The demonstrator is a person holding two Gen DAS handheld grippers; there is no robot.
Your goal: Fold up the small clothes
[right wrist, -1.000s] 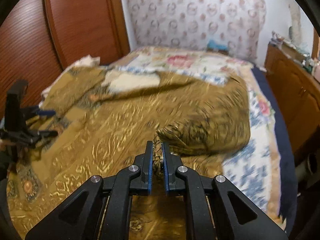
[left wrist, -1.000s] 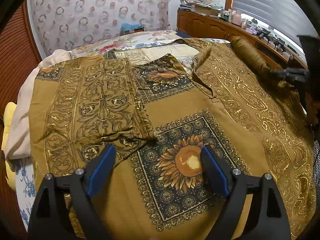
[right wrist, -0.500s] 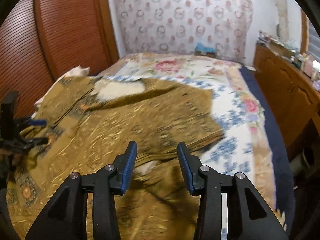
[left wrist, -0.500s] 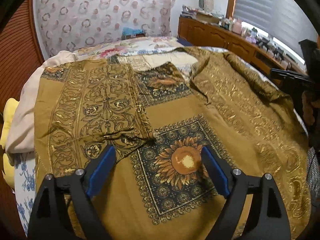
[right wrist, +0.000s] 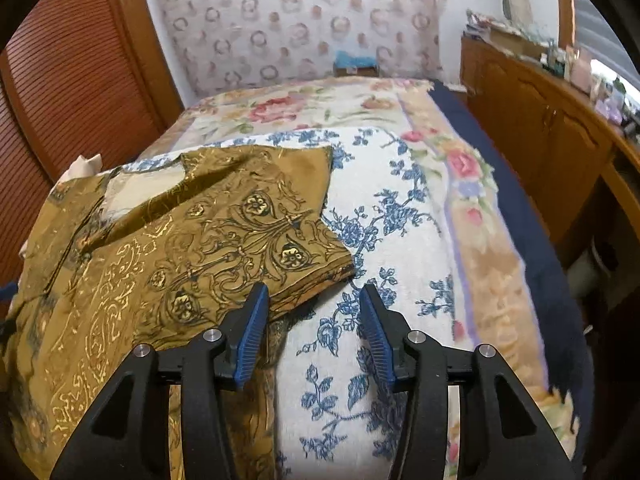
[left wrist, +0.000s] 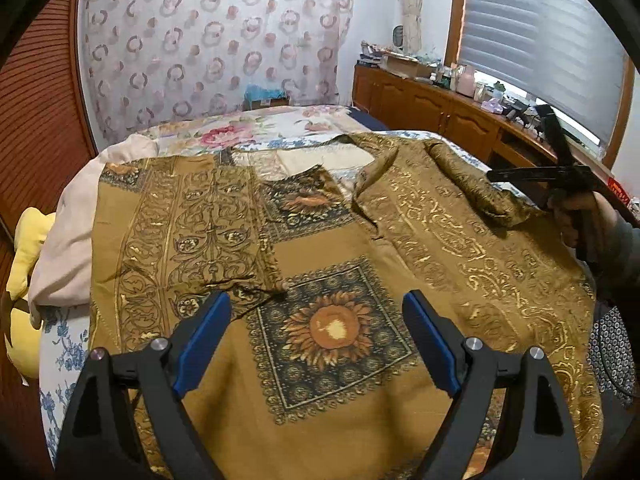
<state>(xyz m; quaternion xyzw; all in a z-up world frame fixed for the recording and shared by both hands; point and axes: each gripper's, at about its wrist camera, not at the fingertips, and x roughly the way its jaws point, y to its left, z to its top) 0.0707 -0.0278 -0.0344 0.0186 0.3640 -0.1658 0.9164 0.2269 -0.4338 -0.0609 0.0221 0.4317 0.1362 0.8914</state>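
Across the floral bedspread the mustard shirt lies spread, its right sleeve now dropped by the right gripper, jaws opening and empty, so that fold looks laid; left gripper hovers wide, empty.

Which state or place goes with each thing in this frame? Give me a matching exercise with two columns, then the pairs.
Things:
1. left gripper
2. right gripper
3. patterned shirt
4. yellow plush toy

States or places:
A. spread flat on the bed
B. at the bed's left edge, beside a pale cloth
C. fingers wide apart above the sunflower print, holding nothing
D. fingers opening, over the blue floral cover beside the sleeve, nothing between them

Pairs: 1-C, 2-D, 3-A, 4-B
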